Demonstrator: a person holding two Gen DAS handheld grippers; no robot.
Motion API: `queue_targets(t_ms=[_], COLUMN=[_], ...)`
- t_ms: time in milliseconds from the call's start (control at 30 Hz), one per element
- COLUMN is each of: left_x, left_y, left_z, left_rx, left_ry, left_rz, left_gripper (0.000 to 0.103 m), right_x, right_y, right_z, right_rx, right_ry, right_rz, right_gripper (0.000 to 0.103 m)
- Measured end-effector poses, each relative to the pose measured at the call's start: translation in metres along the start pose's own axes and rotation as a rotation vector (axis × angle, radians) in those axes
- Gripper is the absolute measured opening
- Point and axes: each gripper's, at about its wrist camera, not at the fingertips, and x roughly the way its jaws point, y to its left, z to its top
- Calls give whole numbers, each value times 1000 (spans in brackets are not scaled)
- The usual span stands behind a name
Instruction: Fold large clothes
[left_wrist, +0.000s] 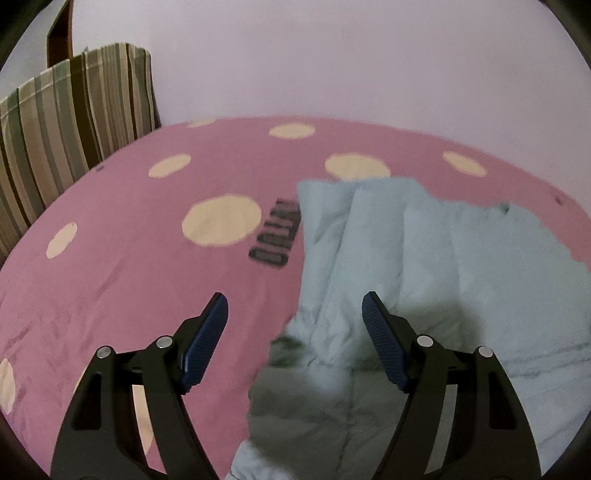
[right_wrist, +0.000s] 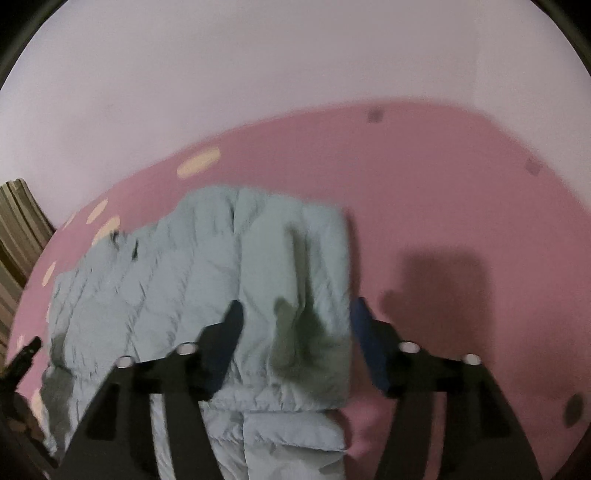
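A pale blue quilted jacket (left_wrist: 424, 251) lies spread on a pink bedspread (left_wrist: 147, 280) with cream dots. My left gripper (left_wrist: 294, 306) hangs open above the jacket's left edge, nothing between its blue pads (left_wrist: 205, 343). In the right wrist view the same jacket (right_wrist: 207, 273) lies with a folded part on top, its right edge reaching between the fingers. My right gripper (right_wrist: 297, 314) stands open over that folded part; its pads do not press the cloth. The tip of the other gripper (right_wrist: 26, 354) shows at the far left edge.
A striped cushion (left_wrist: 74, 122) leans against the pale wall (left_wrist: 332, 55) at the back left. Dark printed lettering (left_wrist: 277, 232) marks the bedspread beside the jacket. Bare pink bedspread (right_wrist: 461, 206) stretches to the right of the jacket.
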Motion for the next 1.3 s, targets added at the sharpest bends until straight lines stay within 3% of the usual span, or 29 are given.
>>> queue_targets(t_ms=[100, 200, 267, 400, 500, 567, 733, 833, 967, 1033, 1167, 1300], left_x=[3, 18, 36, 71, 89, 96, 78, 49, 45, 57, 99, 95], left_y=[-13, -31, -42, -48, -46, -46, -43, -44, -74, -90, -106, -105], left_z=[13, 22, 24, 20, 14, 9, 16, 31, 43, 40, 17, 20], left_rx=[11, 27, 50, 81, 74, 79, 72, 4, 60, 101, 169, 173], left_ry=[-9, 10, 36, 129, 185, 202, 194, 118, 66, 71, 171, 160], left_rz=[-25, -51, -38, 61, 56, 46, 56, -11, -88, -81, -60, -70], left_gripper=[75, 75, 75, 75, 76, 77, 76, 75, 79, 79, 80, 80], right_x=[-4, 17, 38, 74, 105, 114, 93, 77, 83, 94, 131, 128], right_y=[11, 30, 41, 57, 60, 62, 70, 78, 101, 111, 115, 120], right_z=[13, 23, 26, 23, 11, 4, 15, 23, 32, 31, 15, 18], right_rx=[4, -12, -42, -84, -118, -139, -151, -148, -150, -171, -204, -232], right_ry=[-21, 11, 23, 85, 176, 183, 153, 102, 103, 110, 215, 193], right_rz=[47, 104, 94, 65, 41, 33, 4, 35, 78, 69, 26, 18], right_gripper=[63, 62, 62, 62, 62, 62, 61, 62, 62, 62, 63, 63])
